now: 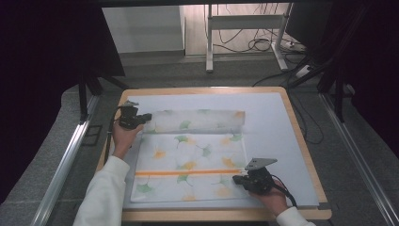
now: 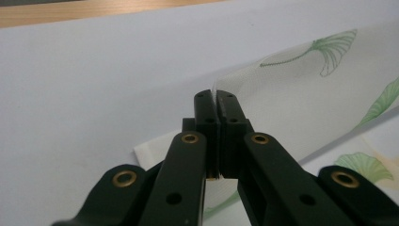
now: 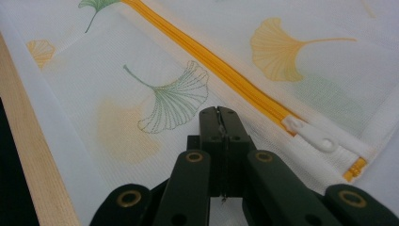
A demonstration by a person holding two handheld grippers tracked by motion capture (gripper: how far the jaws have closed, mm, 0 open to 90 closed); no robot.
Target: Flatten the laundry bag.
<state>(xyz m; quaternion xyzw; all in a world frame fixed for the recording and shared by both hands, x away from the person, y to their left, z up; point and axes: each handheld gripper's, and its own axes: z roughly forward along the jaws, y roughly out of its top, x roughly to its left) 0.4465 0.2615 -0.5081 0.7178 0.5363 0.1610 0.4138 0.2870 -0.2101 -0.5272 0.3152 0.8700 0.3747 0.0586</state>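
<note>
A white mesh bag (image 1: 188,157) printed with green and yellow ginkgo leaves lies on a pale mat (image 1: 275,136). An orange zipper (image 1: 188,173) crosses it near my side; its white pull (image 3: 313,134) sits at the right end. The far strip of the bag (image 1: 197,121) is raised and folded toward me. My left gripper (image 1: 147,116) is shut on that strip's left corner, and the cloth (image 2: 291,94) shows as a thin edge between the closed jaws (image 2: 215,96). My right gripper (image 1: 236,179) is shut low on the bag (image 3: 164,70) just beside the zipper (image 3: 226,70), with a sliver of mesh between its tips (image 3: 219,113).
The mat covers a wooden table (image 1: 302,141) whose rim shows all round. Beyond the table stand a white desk frame (image 1: 244,21) and loose cables (image 1: 263,44) on the floor. A metal rail (image 1: 66,160) runs along the left side.
</note>
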